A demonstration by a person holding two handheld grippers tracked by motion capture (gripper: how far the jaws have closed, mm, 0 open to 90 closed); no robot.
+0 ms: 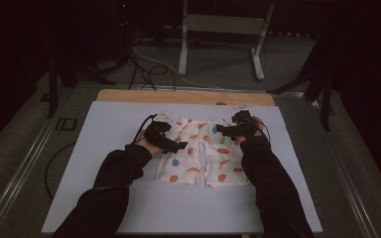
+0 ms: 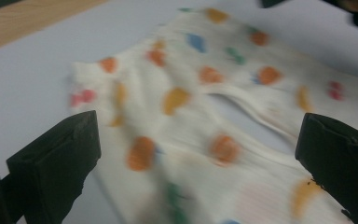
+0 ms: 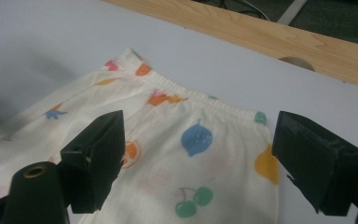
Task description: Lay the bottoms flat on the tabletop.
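Observation:
A small pair of white shorts (image 1: 203, 161) printed with coloured fruit lies flat on a pale grey-blue mat (image 1: 109, 124), its waistband at the far side. My left gripper (image 1: 177, 144) hovers over the shorts' left part, coming in from the left. In the left gripper view its jaws stand wide apart above the blurred cloth (image 2: 186, 112), with nothing pinched. My right gripper (image 1: 222, 131) is over the upper right part near the waistband (image 3: 191, 95). Its jaws are open too, with the cloth (image 3: 168, 172) lying flat beneath them.
The mat covers a wooden table whose bare far edge (image 1: 183, 95) shows, with a round hole (image 3: 296, 62) in it. Beyond the table stand a white metal frame (image 1: 223, 25) and loose cables (image 1: 144, 64) on the floor. Black-sleeved forearms (image 1: 273, 188) reach in from the near edge.

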